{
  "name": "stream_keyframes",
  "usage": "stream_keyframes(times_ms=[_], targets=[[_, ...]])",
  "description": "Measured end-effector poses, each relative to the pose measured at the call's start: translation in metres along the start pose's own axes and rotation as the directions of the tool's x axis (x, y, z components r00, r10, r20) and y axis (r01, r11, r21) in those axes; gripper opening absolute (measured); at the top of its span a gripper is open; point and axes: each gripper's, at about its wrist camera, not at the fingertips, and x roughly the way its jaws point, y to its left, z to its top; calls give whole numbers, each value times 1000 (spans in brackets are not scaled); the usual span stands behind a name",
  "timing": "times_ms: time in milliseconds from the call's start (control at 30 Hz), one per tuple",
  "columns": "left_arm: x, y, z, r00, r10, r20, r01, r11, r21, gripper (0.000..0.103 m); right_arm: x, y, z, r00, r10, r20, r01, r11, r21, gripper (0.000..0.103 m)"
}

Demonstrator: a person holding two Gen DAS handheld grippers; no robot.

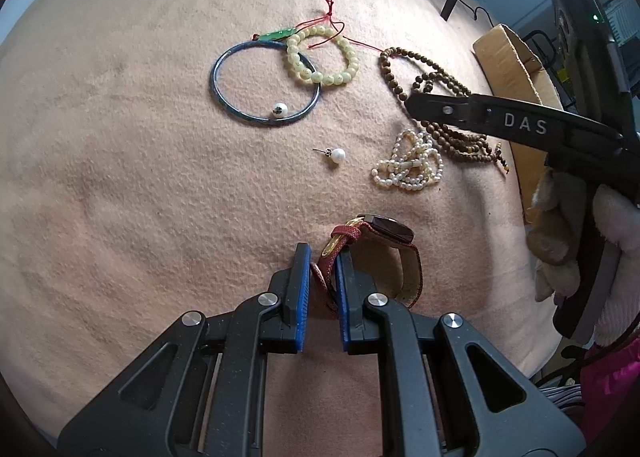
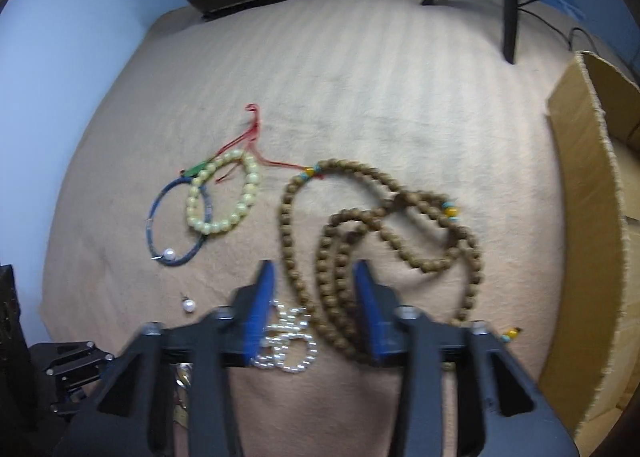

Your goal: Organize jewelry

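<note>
Left of the pearl necklace lie a blue bangle, a yellow bead bracelet and a pearl earring, all on the peach cloth surface. Just below the pearl necklace, the left gripper has its jaws closed on the red strap of a watch. Right of the pearl necklace lie the brown beads, and the right gripper hangs over them, jaws open and holding nothing.

We see a soft peach blanket. On it lie a blue ring at eleven o'clock, yellow beads at twelve, brown beads and pearls at two, and a red watch at five.
</note>
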Motion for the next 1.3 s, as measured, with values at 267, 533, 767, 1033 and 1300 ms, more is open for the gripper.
stream_keyframes(times_ms=[267,533,767,1033,1300], targets=[[5,1,1,1000,-3,-22,3,1000,-2,15,10,18,4,993,-116,0,115,989,-94,47],[9,-9,-3,1000,25,-17,-24,999,49,29,4,5,7,987,-158,31,160,984,-75,11],[5,0,5,1000,-6,-4,6,1000,2,10,-22,1,8,987,-137,80,140,989,-37,11],[-21,-8,8,996,-61,63,60,998,17,10,-88,4,0,976,-82,203,84,996,0,11],[-54,-26,10,982,-119,144,111,992,64,10,-143,4,-10,948,-47,313,46,999,10,10]])
